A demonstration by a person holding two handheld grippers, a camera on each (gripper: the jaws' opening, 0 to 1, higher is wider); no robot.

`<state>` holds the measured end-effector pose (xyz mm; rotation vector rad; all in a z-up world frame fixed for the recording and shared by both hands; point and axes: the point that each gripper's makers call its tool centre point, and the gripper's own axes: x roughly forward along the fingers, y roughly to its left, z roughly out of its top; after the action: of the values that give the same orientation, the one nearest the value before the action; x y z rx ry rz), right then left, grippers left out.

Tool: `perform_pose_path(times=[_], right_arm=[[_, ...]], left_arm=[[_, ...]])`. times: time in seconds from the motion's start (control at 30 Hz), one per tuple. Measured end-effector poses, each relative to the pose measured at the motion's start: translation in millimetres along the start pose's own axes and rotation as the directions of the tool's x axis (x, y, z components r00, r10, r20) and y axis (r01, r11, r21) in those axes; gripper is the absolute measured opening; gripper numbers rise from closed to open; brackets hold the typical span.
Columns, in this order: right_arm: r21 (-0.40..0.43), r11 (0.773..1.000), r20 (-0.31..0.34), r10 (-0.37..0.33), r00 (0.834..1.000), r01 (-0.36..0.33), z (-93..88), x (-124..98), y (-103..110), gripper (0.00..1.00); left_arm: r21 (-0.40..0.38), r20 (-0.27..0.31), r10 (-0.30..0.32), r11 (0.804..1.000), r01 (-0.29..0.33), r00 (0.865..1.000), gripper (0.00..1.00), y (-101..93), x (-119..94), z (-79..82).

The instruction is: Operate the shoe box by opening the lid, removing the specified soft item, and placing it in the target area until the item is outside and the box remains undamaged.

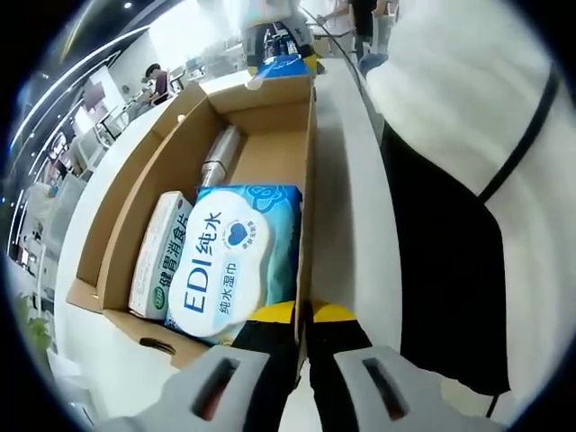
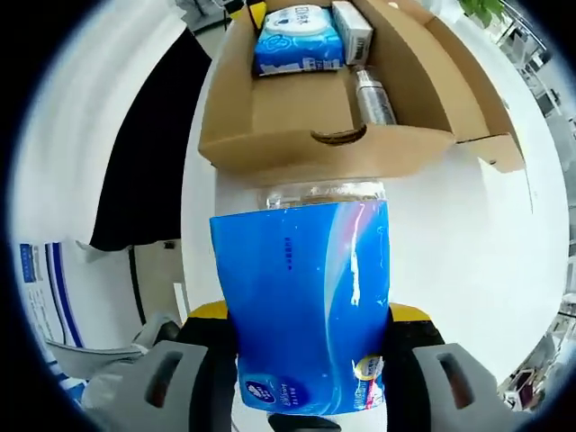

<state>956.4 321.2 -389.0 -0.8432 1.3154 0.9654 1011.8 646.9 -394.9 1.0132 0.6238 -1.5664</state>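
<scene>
In the left gripper view, the left gripper (image 1: pixel 303 360) pinches the side wall of the box (image 1: pixel 308 171), with one jaw inside and one jaw outside, pressed tight on the thin cardboard. Just past the inside jaw lies a pack of wet wipes (image 1: pixel 236 261), and beside it, farther from the jaws, a small white and green carton (image 1: pixel 162 254). Deeper in, a silver bottle (image 1: pixel 220 155) rests on the box floor. A person in black and white clothes (image 1: pixel 468 180) stands close on the outside of the wall. In the right gripper view, the right gripper (image 2: pixel 310 360) holds the soft blue tissue pack (image 2: pixel 306 297) between its jaws, which squeeze it from both sides. The pack is already out of the box and hangs over the white table (image 2: pixel 468 270), with the near wall of the box ahead of the jaws. The pack looks soft and slippery, so I think it could slide out if the squeeze gets weak. A hard pull by the left jaws could bend or tear the thin wall. There is open table beside the right jaws to set the pack down.
</scene>
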Motion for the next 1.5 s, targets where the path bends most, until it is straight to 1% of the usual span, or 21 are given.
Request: perform_pose_path(times=[0.1,0.17,0.37,0.5,0.8,1.1,1.3,1.5], right_arm=[[0.001,1.0,0.005,0.004,1.0,-0.004,5.4,2,-2,0.64],[-0.003,1.0,0.002,0.006,1.0,-0.006,4.8,4,-5,0.64],[-0.007,1.0,0.002,0.02,1.0,-0.02,9.6,4,-2,0.64],[-0.016,1.0,-0.007,0.018,1.0,-0.018,7.9,6,-6,0.64],[-0.015,1.0,-0.009,0.021,1.0,-0.021,8.8,10,-6,0.64],[-0.004,1.0,0.006,0.027,1.0,-0.027,14.4,10,-9,0.64],[0.004,0.999,-0.008,0.033,0.999,-0.033,12.7,15,-10,0.64],[-0.014,0.999,-0.018,0.038,0.999,-0.038,13.7,18,-10,0.64]], left_arm=[[0.002,0.0,-0.001,1.0,0.001,1.0,0.03,0.0,0,0.4],[0.002,0.001,0.0,1.0,0.0,1.0,0.03,0.1,0,0.0],[0.0,0.001,0.002,1.0,-0.002,1.0,0.03,0.1,0,0.1],[0.001,0.002,0.003,1.0,-0.003,1.0,0.03,0.1,0,0.7],[0.002,0.002,0.001,1.0,-0.001,1.0,0.03,0.3,1,-0.7],[0.0,0.002,0.002,1.0,-0.002,1.0,0.03,0.1,0,0.5],[-0.002,0.001,0.004,1.0,-0.004,1.0,0.03,0.3,1,-0.8],[-0.004,0.001,0.005,1.0,-0.005,1.0,0.03,0.4,1,-1.0]])
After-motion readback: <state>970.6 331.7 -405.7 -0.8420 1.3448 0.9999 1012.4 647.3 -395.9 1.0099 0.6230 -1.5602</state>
